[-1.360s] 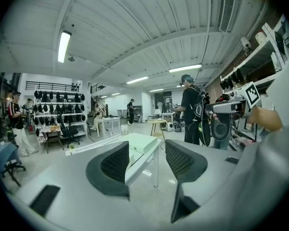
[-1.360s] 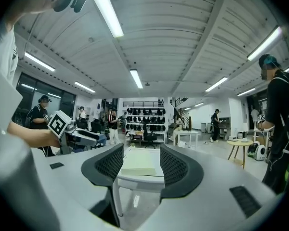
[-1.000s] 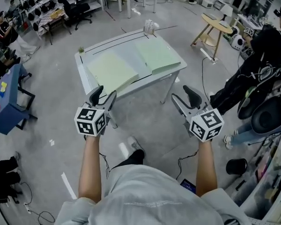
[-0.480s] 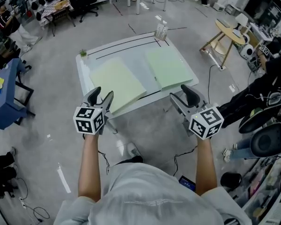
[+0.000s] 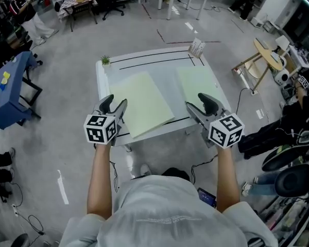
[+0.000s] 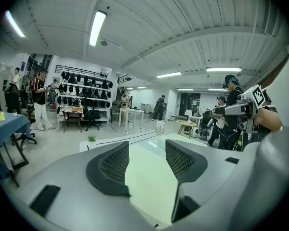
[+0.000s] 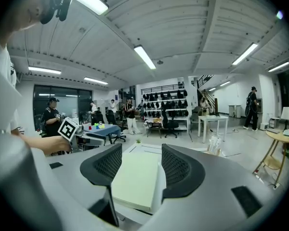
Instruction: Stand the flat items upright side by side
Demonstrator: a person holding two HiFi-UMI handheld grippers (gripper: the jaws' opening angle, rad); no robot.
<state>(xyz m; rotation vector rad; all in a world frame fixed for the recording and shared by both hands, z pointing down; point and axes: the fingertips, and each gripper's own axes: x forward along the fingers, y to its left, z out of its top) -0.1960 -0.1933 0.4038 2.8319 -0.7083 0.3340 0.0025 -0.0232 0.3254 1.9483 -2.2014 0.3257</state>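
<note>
The left gripper [image 5: 113,103] has its jaws about half apart, and nothing is between the pads. Its own view only looks through the gap onto a pale green surface below and beyond. The right gripper [image 5: 198,103] is the same: jaws parted, holding nothing, and the thick edge of a green item is seen through the gap but not touched.

Both flat items lie flat on the white table [image 5: 100,73]. The left green flat item [image 5: 139,104] is near the front left edge and is turned a little. The right green flat item [image 5: 195,81] is on the right half, partly behind the right gripper in the head view. They are near each other but apart. On the far side there are two black lines [image 5: 154,62], a small plant [image 5: 105,60] at the far left corner and a small white holder [image 5: 196,48] at the far right corner.

Compared with one second ago, the table is much closer and more in the centre of the head view. The grippers, which were then over the grey floor [image 5: 67,138], now reach the near edge of the table. This looks like the end of the approach. No item is lifted yet, so the task itself is probably not started.
</note>
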